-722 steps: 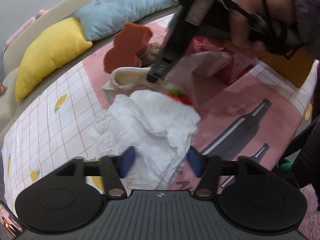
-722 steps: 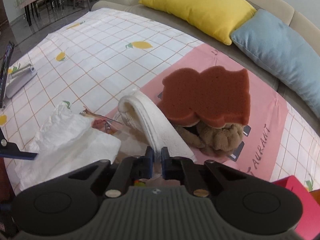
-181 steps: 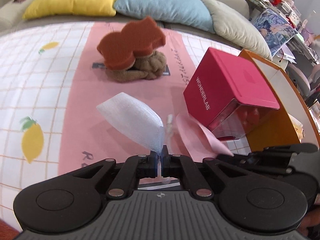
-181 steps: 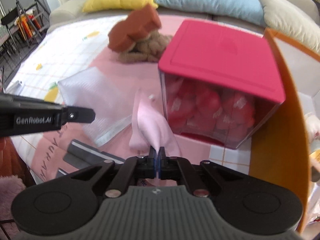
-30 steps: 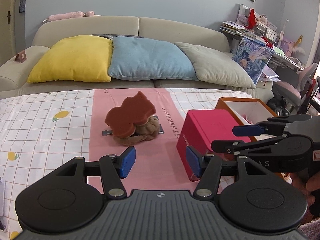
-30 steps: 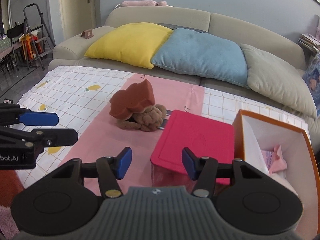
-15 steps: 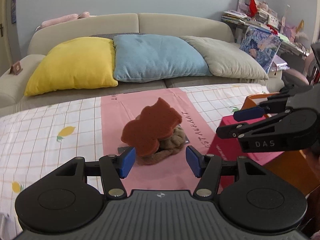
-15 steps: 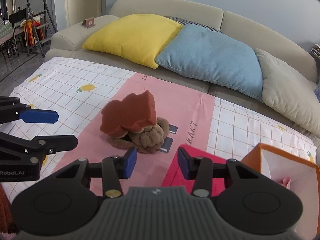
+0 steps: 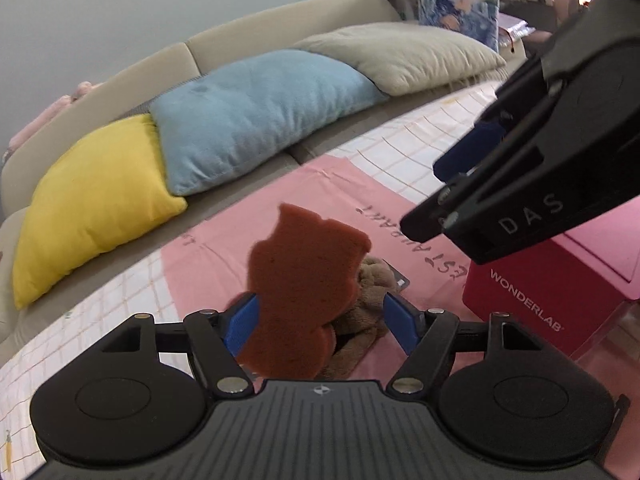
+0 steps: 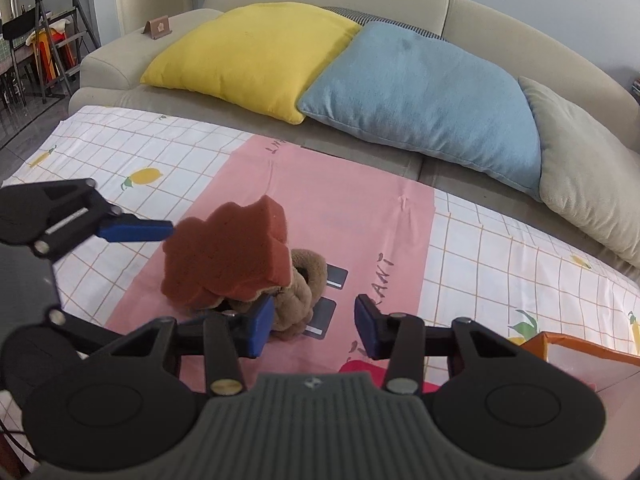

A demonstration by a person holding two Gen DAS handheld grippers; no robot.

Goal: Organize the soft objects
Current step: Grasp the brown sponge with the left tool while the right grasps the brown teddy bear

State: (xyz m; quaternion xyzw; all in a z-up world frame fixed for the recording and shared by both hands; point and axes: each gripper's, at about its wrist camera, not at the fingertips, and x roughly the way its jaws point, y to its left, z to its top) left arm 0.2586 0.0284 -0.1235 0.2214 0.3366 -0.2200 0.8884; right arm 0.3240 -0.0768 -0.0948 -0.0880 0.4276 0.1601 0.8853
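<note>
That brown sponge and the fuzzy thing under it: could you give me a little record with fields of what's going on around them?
sponge: brown sponge leaning on top of a tan plush toy
surface: pink strip of the tablecloth
left gripper: open, fingers either side of the sponge
right gripper: open, just beside the toy
nearby: red box, orange box

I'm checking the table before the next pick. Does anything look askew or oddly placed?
Yes: the rust-brown bear-shaped sponge is propped at a tilt on the brown knitted plush toy instead of lying flat on the pink mat. The open left hand-held gripper frames the sponge.
</note>
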